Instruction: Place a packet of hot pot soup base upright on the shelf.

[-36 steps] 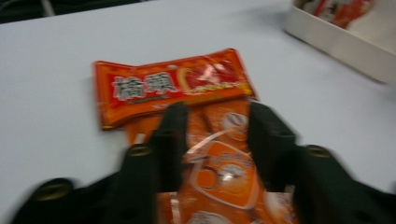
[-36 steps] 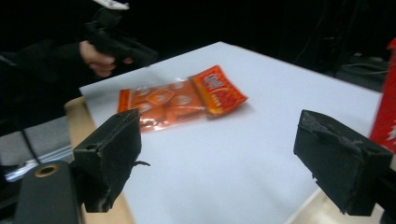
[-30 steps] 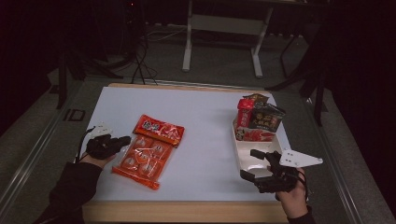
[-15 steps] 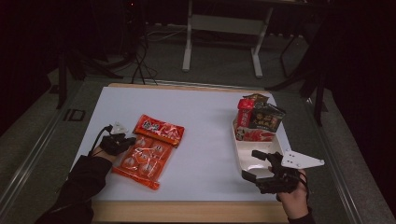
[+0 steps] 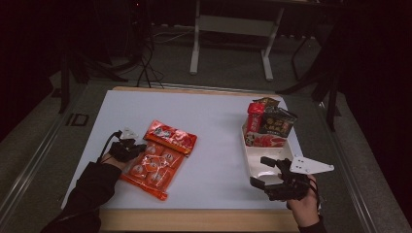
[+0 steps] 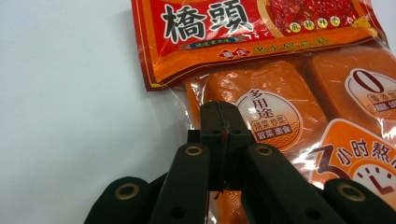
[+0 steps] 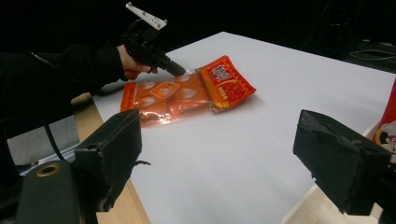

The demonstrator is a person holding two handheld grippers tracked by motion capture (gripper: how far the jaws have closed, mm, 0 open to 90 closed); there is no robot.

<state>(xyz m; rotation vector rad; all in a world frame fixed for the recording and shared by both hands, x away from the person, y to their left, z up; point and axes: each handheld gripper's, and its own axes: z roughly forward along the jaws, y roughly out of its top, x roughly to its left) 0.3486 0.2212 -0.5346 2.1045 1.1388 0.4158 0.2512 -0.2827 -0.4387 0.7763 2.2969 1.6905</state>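
Left tool (image 6: 219,135) sits pinched tight on the orange packet's (image 6: 280,107) clear edge. Right tool (image 7: 219,168) hangs wide, holding nothing.

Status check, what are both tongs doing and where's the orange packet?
Left tongs shut, tips over orange packet edge. Right tongs open, idle near white tray. Nothing in the way.

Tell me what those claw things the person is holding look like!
Both are black. The left gripper has two flat black jaws on arms with brass-coloured rivets. The right gripper carries a pale grey three-cornered plate on top and has chunky, worn pads. The person's sleeve is black too.
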